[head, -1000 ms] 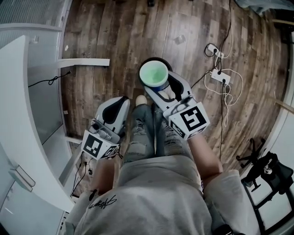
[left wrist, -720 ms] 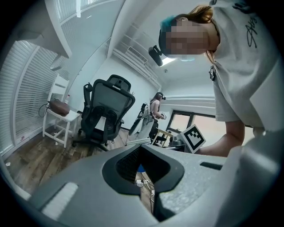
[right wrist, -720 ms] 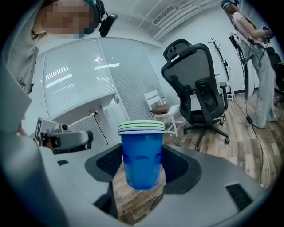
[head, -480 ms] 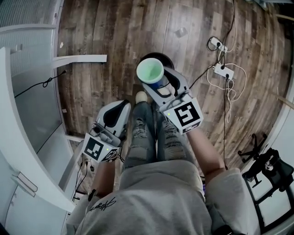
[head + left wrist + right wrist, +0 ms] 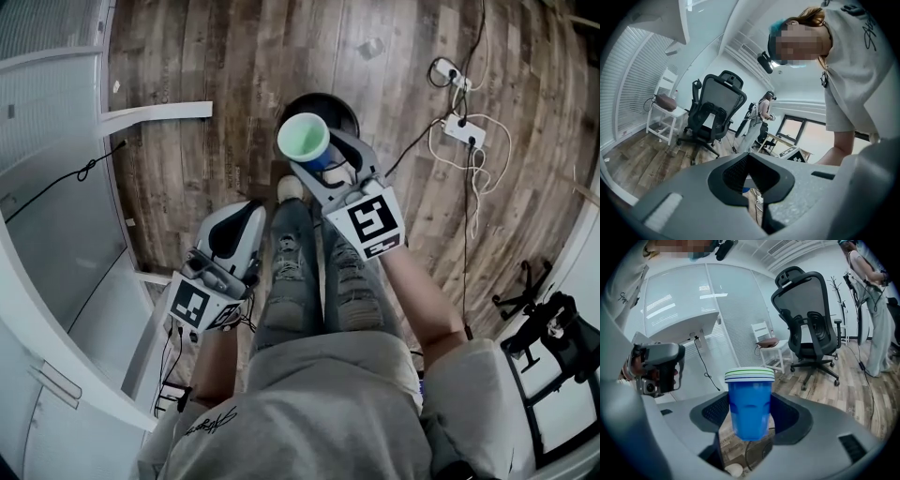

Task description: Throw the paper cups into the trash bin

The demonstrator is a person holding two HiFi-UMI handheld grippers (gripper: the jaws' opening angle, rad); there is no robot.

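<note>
Since the earlier frames, the right gripper (image 5: 322, 159) had been carried a little up and to the left in the head view, so that the stack of nested blue paper cups with a green inside (image 5: 303, 139) was brought over the near rim of the round black trash bin (image 5: 339, 106). The cups were gripped round the blue wall by the right jaws. In the right gripper view the stack was seen upright, long axis vertical, mouth upward, with several rims layered at the top. No print could be read on the cups. A cursive black logo on the grey shirt (image 5: 210, 418) was seen but could not be made out. The left gripper (image 5: 242, 216) was held low beside the leg, its jaws closed together on nothing. Bare wooden floor (image 5: 234, 56) was left open around the bin; a white power strip with cables (image 5: 461, 128) lay to its right, apart from it.
</note>
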